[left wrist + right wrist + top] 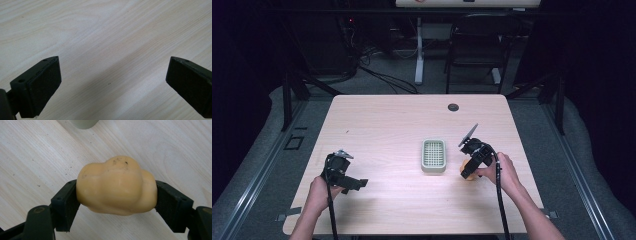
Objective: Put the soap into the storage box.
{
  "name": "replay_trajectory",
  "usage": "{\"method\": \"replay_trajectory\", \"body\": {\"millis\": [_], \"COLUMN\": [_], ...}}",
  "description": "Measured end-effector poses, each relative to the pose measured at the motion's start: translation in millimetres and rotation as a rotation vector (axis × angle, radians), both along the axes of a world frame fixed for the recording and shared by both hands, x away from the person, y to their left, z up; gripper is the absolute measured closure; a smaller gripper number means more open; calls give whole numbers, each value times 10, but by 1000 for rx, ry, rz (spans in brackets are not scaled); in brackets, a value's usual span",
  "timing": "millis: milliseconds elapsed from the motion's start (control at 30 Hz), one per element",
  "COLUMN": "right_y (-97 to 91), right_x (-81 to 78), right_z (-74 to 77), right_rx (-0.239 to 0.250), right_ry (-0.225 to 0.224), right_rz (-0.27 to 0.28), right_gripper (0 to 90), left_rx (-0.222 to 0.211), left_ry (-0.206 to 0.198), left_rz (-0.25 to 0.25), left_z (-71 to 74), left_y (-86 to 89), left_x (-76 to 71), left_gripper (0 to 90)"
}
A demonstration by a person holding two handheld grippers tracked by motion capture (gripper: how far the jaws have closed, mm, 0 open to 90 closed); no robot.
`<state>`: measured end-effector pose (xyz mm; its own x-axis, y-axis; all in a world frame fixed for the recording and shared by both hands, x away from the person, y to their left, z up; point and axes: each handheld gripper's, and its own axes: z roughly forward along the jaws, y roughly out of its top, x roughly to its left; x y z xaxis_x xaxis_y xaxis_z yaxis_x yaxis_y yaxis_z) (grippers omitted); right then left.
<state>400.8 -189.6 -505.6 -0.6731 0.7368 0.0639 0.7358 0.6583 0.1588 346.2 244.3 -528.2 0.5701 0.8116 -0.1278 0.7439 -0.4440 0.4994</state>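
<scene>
The yellow soap bar (117, 185) sits pinched between the 2 pads of the right gripper (470, 169), just right of the green slotted soap dish (433, 155) near the middle of the surface (382, 125). Largest concern first: carry the bar level over the surface toward the dish without squeezing harder, since its rounded, waxy sides could slip. Then centre it above the slots, lower until it rests, and only then let go. The left gripper (110, 82) waits spread wide, holding nothing.

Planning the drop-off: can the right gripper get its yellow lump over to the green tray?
Probably yes. The right gripper holds the yellow lump, and bare table lies between it and the green tray.
</scene>
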Motion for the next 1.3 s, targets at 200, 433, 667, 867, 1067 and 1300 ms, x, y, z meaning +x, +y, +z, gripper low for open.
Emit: {"method": "replay_trajectory", "body": {"millis": [200, 433, 667, 867, 1067, 1300], "right_y": [65, 109, 163, 220, 284, 340], "right_x": [27, 94, 138, 191, 220, 267], "right_z": [1, 42, 95, 153, 235, 352], "right_rx": [10, -10, -20, -18, -6, -23], "right_ry": [-3, 1, -6, -15, -32, -40], "right_rz": [-2, 18, 25, 31, 27, 50], "right_gripper": [252, 252, 252, 252, 252, 252], "left_rx": [6, 6, 7, 3, 6, 4], "left_ry": [-3, -3, -8, -13, -11, -16], "left_rz": [-8, -9, -11, -8, -16, -16], "left_z": [7, 6, 12, 22, 16, 22], "left_y": [1, -1, -3, -14, -19, -25], "left_x": [1, 4, 3, 10, 14, 21], "left_gripper": [1, 1, 0, 0, 0, 0]}}
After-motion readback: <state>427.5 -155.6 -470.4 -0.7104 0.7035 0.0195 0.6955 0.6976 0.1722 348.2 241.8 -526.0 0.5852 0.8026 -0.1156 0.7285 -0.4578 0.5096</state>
